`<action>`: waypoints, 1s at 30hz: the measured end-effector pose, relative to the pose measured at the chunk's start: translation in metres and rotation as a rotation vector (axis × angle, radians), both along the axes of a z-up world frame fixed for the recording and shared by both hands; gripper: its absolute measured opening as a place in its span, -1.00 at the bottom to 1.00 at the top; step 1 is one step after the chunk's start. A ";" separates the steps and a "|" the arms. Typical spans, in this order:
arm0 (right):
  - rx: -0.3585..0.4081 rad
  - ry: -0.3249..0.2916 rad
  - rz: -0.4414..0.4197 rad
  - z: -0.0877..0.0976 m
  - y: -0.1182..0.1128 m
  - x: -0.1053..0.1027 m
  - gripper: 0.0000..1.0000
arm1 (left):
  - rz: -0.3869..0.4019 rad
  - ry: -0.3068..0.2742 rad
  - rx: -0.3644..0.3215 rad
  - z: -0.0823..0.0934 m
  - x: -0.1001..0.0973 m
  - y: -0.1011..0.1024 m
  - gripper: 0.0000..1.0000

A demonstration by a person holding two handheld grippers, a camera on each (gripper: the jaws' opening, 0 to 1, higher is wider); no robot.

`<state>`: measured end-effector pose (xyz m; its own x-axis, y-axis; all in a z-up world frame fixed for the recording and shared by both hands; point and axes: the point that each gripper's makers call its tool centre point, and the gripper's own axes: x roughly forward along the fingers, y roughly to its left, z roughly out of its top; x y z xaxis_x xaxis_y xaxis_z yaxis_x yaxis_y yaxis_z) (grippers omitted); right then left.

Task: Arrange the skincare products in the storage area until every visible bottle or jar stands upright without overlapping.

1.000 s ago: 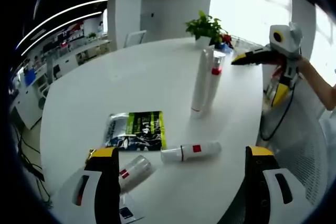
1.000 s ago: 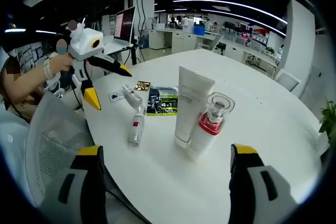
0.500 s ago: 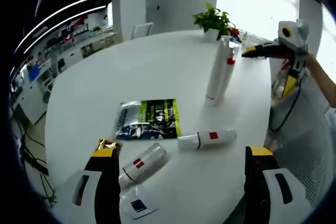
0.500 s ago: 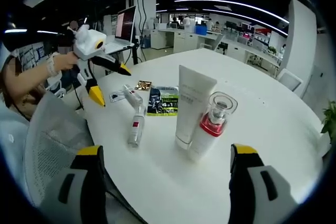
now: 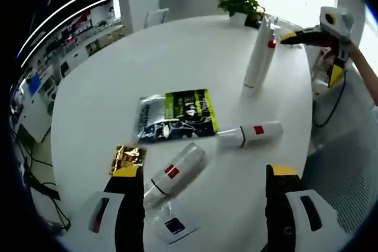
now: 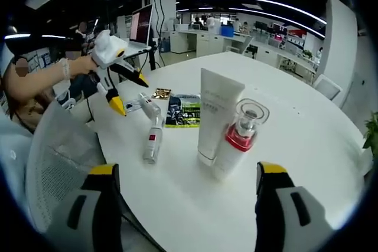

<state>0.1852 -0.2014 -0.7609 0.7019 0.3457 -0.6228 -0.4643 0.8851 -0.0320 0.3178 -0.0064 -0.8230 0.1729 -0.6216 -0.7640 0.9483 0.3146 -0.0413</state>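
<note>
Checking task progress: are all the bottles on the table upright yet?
No: in the left gripper view two white bottles lie on their sides on the table near the green sachet.

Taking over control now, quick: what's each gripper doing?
Left gripper: open, holding nothing, above the lying bottle.
Right gripper: open, holding nothing, facing the upright tube.
</note>
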 end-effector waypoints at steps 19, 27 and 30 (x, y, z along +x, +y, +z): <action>0.011 0.012 -0.017 -0.003 -0.004 0.001 0.74 | -0.128 -0.024 0.255 -0.034 0.030 0.019 -0.16; 0.017 0.024 -0.019 -0.006 -0.004 0.002 0.70 | -0.142 0.040 0.256 -0.043 0.031 0.016 -0.24; 0.017 0.029 -0.015 -0.008 -0.003 0.002 0.70 | -0.146 0.048 0.261 -0.046 0.034 0.013 -0.31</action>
